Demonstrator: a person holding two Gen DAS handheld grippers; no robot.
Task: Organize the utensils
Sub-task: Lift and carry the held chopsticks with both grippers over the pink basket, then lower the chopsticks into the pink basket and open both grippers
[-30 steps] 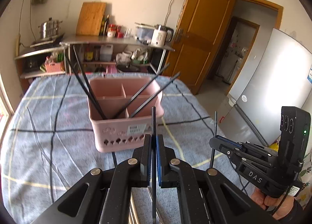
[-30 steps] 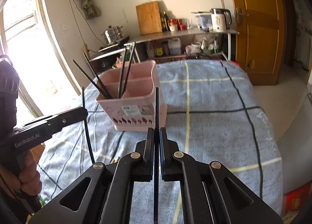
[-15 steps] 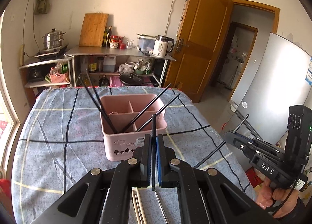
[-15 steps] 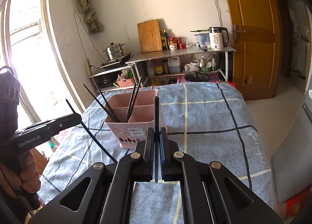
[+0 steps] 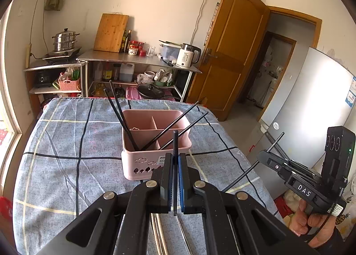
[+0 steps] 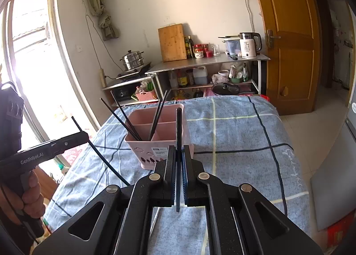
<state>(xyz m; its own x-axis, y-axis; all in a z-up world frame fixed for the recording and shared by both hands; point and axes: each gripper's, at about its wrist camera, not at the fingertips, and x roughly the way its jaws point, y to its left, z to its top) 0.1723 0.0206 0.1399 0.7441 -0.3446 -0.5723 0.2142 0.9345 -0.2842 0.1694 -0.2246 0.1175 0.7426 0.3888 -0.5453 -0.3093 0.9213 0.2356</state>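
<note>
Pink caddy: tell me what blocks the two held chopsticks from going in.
Nothing visible lies between either held chopstick and the pink caddy. Four black chopsticks already lean in its near compartments; the rear ones look free.

1 pink caddy [image 5: 142, 163] holding 4 black chopsticks [image 5: 120, 117], 2 tongs, each clamped on 1 more black chopstick [image 5: 175, 143], and 1 kettle [image 5: 188, 56], 1 cutting board [image 5: 111, 32], 1 steamer pot [image 5: 65, 40].

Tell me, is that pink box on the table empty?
Not empty. The pink utensil caddy holds four black chopsticks, leaning out of its compartments.
</note>
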